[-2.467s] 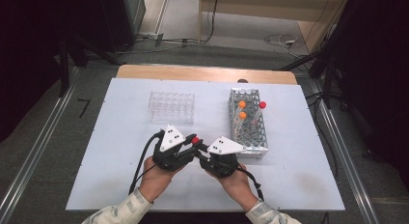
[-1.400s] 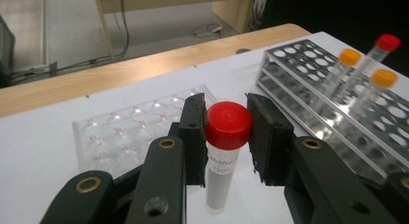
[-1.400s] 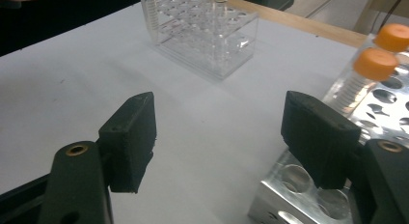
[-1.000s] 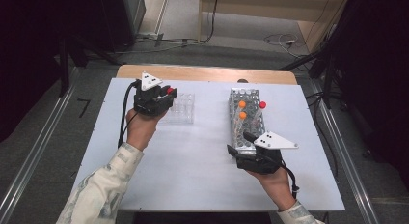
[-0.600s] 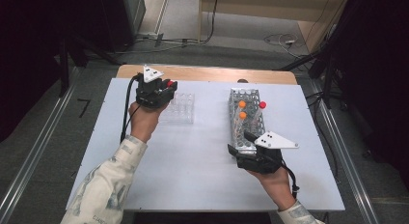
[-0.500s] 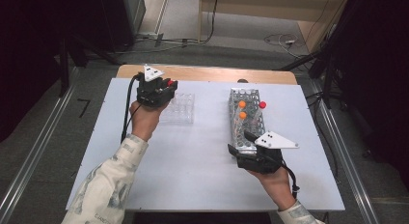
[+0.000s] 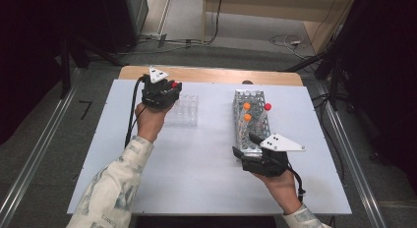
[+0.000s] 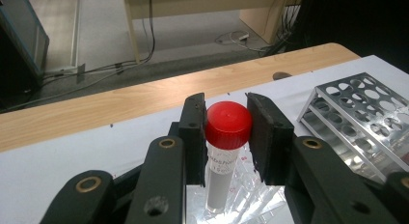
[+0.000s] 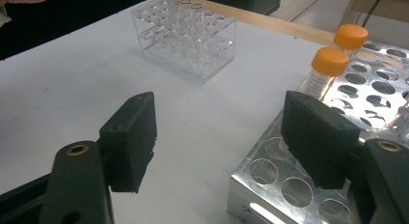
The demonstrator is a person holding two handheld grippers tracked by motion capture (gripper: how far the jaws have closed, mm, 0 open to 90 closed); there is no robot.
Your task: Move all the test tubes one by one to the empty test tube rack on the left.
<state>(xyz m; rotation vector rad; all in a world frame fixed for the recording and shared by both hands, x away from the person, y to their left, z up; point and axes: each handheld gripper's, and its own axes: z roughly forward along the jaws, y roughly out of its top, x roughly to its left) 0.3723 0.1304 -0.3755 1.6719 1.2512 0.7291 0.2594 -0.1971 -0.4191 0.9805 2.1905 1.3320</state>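
- Tube [image 8: 223,156] upright, red cap up, pinched at the cap by the left gripper [image 8: 226,137] — directly above the clear rack [image 7: 183,110], long axis vertical, so the way in looks straight down.
- Right gripper [image 9: 219,137] spread wide, holding nothing, at the metal rack's [image 7: 251,121] near end.
- Tube label printed but unreadable.

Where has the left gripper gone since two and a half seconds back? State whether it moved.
Yes. The left gripper, shut on the red-capped tube, went from the table's near middle up to the clear rack.
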